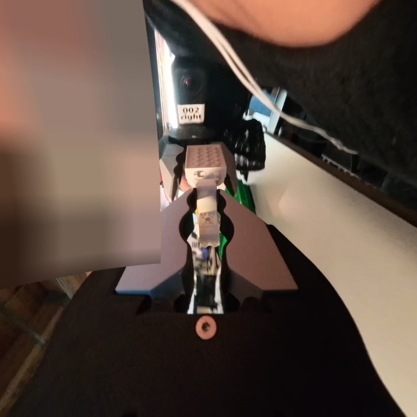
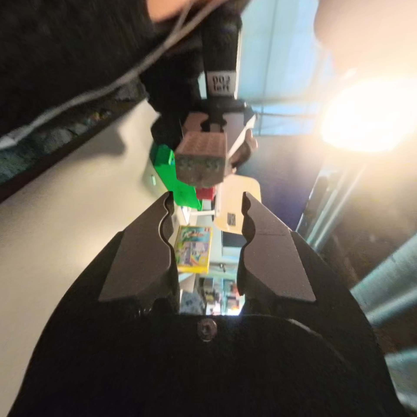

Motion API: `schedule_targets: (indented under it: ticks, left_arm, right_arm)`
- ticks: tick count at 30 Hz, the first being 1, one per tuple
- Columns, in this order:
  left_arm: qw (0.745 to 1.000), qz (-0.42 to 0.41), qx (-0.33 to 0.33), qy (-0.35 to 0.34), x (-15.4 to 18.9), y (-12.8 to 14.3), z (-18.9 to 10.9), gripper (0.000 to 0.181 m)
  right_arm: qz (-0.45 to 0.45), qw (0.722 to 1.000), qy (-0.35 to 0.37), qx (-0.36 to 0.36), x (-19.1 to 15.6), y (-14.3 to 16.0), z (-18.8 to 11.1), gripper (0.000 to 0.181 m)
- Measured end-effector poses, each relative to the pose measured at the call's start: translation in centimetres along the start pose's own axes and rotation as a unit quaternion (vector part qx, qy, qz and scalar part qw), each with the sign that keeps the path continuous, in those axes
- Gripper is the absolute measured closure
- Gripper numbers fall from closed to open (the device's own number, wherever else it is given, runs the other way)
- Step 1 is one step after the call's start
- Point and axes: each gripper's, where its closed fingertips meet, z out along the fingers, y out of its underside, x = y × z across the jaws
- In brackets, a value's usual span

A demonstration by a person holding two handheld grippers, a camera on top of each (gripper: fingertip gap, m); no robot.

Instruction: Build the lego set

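While left gripper point(image 1: 206, 203) jaws clamp a grey lego assembly point(image 1: 206, 216), right gripper point(image 2: 206, 198) jaws apart, green lego piece point(image 2: 178, 178) behind.

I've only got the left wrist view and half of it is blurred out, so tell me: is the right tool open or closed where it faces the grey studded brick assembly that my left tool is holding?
Observer: Open. The right wrist view shows the right tool with its fingers well apart and nothing between them.
Operator: Is the assembly inside those fingers?
Observer: No. The grey studded brick assembly sits just beyond the fingertips, and only the left tool grips it.
Operator: Anything near it that I can't see?
Observer: A small red brick shows right under the assembly's big end. I cannot tell whether it is attached.
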Motion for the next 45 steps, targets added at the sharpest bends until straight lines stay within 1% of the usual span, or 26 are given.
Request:
schedule_targets:
  ticks: [2, 3, 5, 6, 8, 10, 12, 14, 15, 17, 19, 20, 22, 24, 25, 28, 30, 32, 33, 35, 36, 38, 40, 42, 45]
  left_arm:
    - [0.999, -0.009, -0.033, -0.004, 0.9, 1.7, -0.3, 0.165]
    - [0.998, -0.018, -0.052, -0.005, 1.5, 2.7, -0.5, 0.165]
    - [0.995, -0.042, -0.091, -0.007, 3.3, 4.8, -1.1, 0.165]
    - [0.992, -0.058, -0.113, -0.009, 4.2, 6.0, -1.3, 0.166]
    - [0.984, -0.097, -0.150, -0.011, 6.3, 8.3, -1.8, 0.165]
    - [0.978, -0.108, -0.176, -0.011, 8.3, 10.3, -2.3, 0.165]
    - [0.974, -0.100, -0.204, -0.004, 10.1, 12.2, -2.7, 0.165]
    - [0.972, -0.076, -0.222, 0.016, 11.4, 13.4, -3.1, 0.165]
    - [0.971, -0.068, -0.227, 0.021, 11.7, 13.6, -3.3, 0.165]
    - [0.970, -0.076, -0.229, 0.029, 12.5, 14.3, -3.8, 0.165]
    - [0.966, -0.075, -0.241, 0.048, 13.8, 15.2, -4.5, 0.165]
    - [0.965, -0.065, -0.249, 0.057, 14.4, 15.8, -4.9, 0.165]
    - [0.961, -0.049, -0.263, 0.073, 15.2, 16.5, -5.5, 0.165]
    - [0.958, -0.043, -0.270, 0.082, 15.7, 17.1, -5.9, 0.165]
    - [0.958, -0.045, -0.271, 0.084, 15.7, 17.1, -5.9, 0.165]
    - [0.959, -0.063, -0.264, 0.078, 15.4, 17.0, -5.6, 0.165]
    - [0.959, -0.080, -0.259, 0.081, 15.6, 17.0, -5.5, 0.165]
    - [0.958, -0.087, -0.259, 0.086, 15.8, 17.0, -5.6, 0.165]
    - [0.958, -0.087, -0.260, 0.086, 15.8, 17.1, -5.6, 0.165]
    - [0.957, -0.084, -0.264, 0.085, 15.6, 17.2, -5.9, 0.165]
    - [0.957, -0.082, -0.266, 0.084, 15.5, 17.3, -6.0, 0.165]
    - [0.956, -0.086, -0.268, 0.084, 15.6, 17.3, -6.1, 0.165]
    - [0.956, -0.093, -0.265, 0.086, 15.7, 17.3, -6.2, 0.165]
    - [0.956, -0.098, -0.261, 0.091, 16.0, 17.1, -6.2, 0.165]
    - [0.957, -0.102, -0.254, 0.098, 16.2, 16.6, -6.3, 0.165]
  right_arm:
    - [0.046, 0.998, 0.015, -0.040, -0.3, 3.0, -0.8, 0.122]
    - [0.087, 0.994, 0.021, -0.059, -0.6, 4.6, -1.1, 0.123]
    - [0.193, 0.978, 0.010, -0.083, -2.3, 7.6, -1.5, 0.132]
    - [0.236, 0.969, 0.004, -0.078, -3.2, 8.4, -1.4, 0.136]
    - [0.294, 0.954, 0.000, -0.062, -4.5, 9.7, -0.7, 0.147]
    - [0.380, 0.921, -0.054, -0.072, -6.9, 11.3, 1.1, 0.149]
    - [0.466, 0.873, -0.118, -0.086, -9.8, 12.8, 3.3, 0.149]
    - [0.520, 0.834, -0.158, -0.099, -12.2, 14.2, 5.4, 0.149]
    - [0.536, 0.821, -0.166, -0.109, -13.0, 15.1, 6.3, 0.148]
    - [0.558, 0.805, -0.162, -0.121, -13.7, 16.6, 7.6, 0.149]
    - [0.575, 0.795, -0.124, -0.150, -13.4, 18.9, 8.8, 0.149]
    - [0.578, 0.793, -0.092, -0.168, -12.9, 20.3, 9.0, 0.146]
    - [0.586, 0.787, -0.005, -0.193, -10.9, 22.9, 8.7, 0.140]
    - [0.589, 0.778, 0.099, -0.195, -8.4, 24.5, 7.4, 0.138]
    - [0.580, 0.775, 0.130, -0.215, -7.9, 25.4, 6.7, 0.138]
    - [0.511, 0.788, 0.141, -0.312, -8.9, 28.1, 6.2, 0.134]
    - [0.468, 0.797, 0.152, -0.351, -9.0, 28.9, 6.4, 0.144]
    - [0.422, 0.808, 0.171, -0.373, -8.4, 28.9, 6.2, 0.147]
    - [0.414, 0.810, 0.175, -0.376, -8.2, 28.6, 6.1, 0.149]
    - [0.420, 0.804, 0.194, -0.373, -7.6, 28.2, 5.4, 0.150]
    - [0.427, 0.796, 0.210, -0.375, -7.2, 28.3, 4.6, 0.147]
    - [0.454, 0.765, 0.252, -0.381, -6.5, 29.0, 2.5, 0.139]
    - [0.502, 0.718, 0.284, -0.390, -6.6, 30.2, 0.4, 0.130]
    - [0.574, 0.658, 0.289, -0.394, -7.8, 31.4, -0.8, 0.125]
    - [0.678, 0.562, 0.281, -0.381, -9.6, 32.5, -1.7, 0.122]
